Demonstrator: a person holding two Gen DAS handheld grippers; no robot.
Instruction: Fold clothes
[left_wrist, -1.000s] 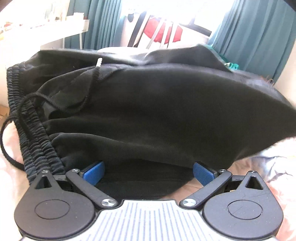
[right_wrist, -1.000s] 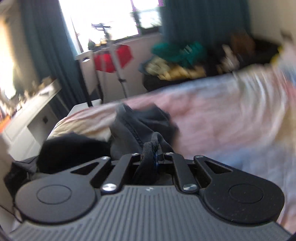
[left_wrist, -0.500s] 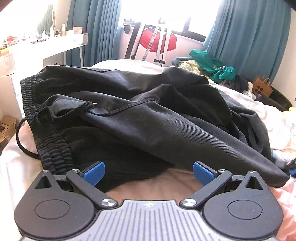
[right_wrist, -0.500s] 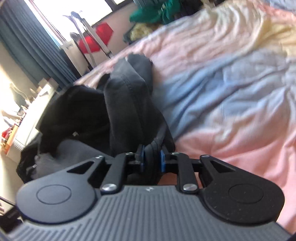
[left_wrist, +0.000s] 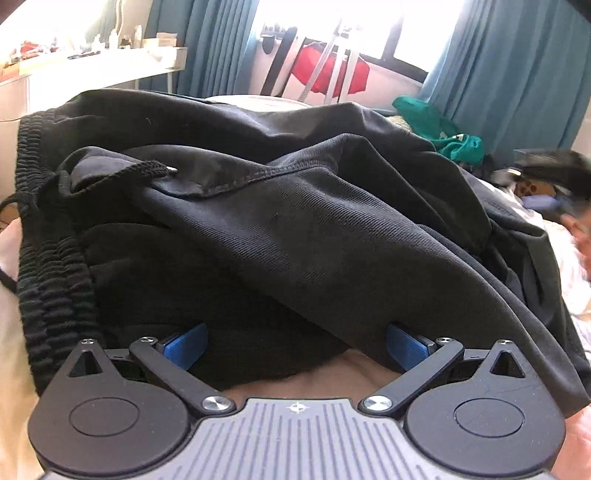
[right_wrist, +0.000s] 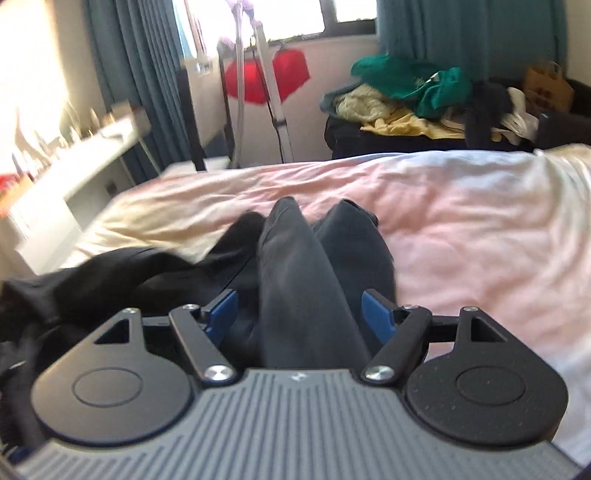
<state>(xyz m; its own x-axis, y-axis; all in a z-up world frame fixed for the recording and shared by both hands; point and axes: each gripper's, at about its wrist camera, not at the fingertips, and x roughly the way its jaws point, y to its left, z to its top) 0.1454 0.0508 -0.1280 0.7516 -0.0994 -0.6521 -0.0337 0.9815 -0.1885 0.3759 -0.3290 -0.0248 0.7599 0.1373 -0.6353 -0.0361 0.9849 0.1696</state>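
Note:
Black drawstring trousers (left_wrist: 295, 229) lie bunched on the bed, elastic waistband (left_wrist: 48, 266) at the left with its cord looping out. My left gripper (left_wrist: 293, 345) is open, its blue pads either side of the trousers' near edge, holding nothing. In the right wrist view a dark leg of the trousers (right_wrist: 299, 266) runs between the blue pads of my right gripper (right_wrist: 299, 314), which is open; the cloth lies loose between the jaws, draped over the bed.
The bed has a pink and pale blue duvet (right_wrist: 461, 221). A white desk (right_wrist: 74, 173) stands at the left. A pile of green and yellow clothes (right_wrist: 406, 92) sits beyond the bed. Teal curtains (left_wrist: 517, 74) and a red item on a stand (right_wrist: 269, 77) are by the window.
My right gripper has opened and let go of the trouser leg it held shut. The trousers have settled flatter on the bed. My left gripper stayed open and moved slightly closer.

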